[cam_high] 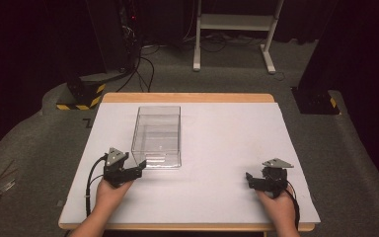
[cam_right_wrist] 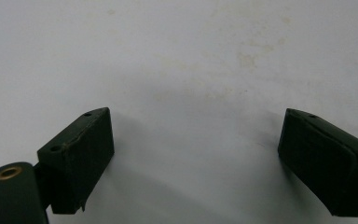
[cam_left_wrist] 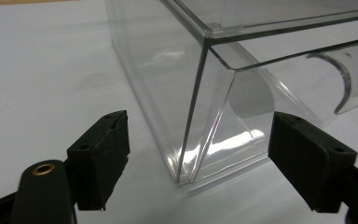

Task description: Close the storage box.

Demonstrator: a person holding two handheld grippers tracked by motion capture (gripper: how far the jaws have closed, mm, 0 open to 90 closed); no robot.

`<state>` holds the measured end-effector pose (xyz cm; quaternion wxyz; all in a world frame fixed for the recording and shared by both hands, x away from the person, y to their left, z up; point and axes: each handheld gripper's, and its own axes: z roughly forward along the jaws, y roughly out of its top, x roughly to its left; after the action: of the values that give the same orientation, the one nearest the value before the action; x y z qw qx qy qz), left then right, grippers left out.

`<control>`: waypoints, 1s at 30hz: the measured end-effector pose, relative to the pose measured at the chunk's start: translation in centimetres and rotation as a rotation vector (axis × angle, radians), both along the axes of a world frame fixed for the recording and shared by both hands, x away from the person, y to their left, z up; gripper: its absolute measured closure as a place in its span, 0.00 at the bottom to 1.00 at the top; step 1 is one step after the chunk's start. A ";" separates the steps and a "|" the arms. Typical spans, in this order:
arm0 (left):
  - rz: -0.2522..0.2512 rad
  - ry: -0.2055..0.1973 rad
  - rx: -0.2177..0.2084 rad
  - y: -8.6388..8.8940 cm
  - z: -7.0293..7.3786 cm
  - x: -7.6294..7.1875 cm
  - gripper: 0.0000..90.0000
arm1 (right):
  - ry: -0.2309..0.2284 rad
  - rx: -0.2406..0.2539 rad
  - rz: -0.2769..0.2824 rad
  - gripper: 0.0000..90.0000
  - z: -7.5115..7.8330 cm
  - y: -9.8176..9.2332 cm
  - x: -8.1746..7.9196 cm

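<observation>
Left gripper (cam_left_wrist: pixel 198 163), jaws spread wide and holding nothing, aimed at the near corner of the clear plastic box (cam_left_wrist: pixel 223 93); the box's vertical corner edge stands between the two jaws, just ahead of them and untouched by either. Judged from this, the approach is nearly complete, while the grasp itself and any moving of the box remain to be done. In the high view the box (cam_high: pixel 158 136) stands on the white table top (cam_high: pixel 227 148) just ahead and to the right of the left gripper (cam_high: pixel 137 170). Right gripper (cam_right_wrist: pixel 196 158), likewise wide and empty, rests low over bare surface, well apart from the box. Open room lies to the box's right and beyond it; the table's near edge runs close behind both hands.
</observation>
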<state>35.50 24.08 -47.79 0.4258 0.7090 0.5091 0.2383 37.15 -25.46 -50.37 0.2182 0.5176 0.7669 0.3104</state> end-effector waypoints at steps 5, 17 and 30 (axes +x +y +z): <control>0.007 0.002 0.011 -0.1 0.1 0.7 0.24 | 0.000 0.000 0.000 0.11 0.0 0.0 0.0; 0.025 0.007 0.001 0.0 -0.1 1.7 0.26 | 0.000 0.000 0.000 0.11 0.0 0.0 0.0; 0.042 0.018 0.019 -0.4 -0.4 2.5 0.27 | 0.000 0.000 0.000 0.11 0.0 0.0 0.0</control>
<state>37.99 23.66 -48.23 0.4092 0.7044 0.5254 0.2454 37.15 -25.45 -50.37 0.2182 0.5176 0.7670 0.3102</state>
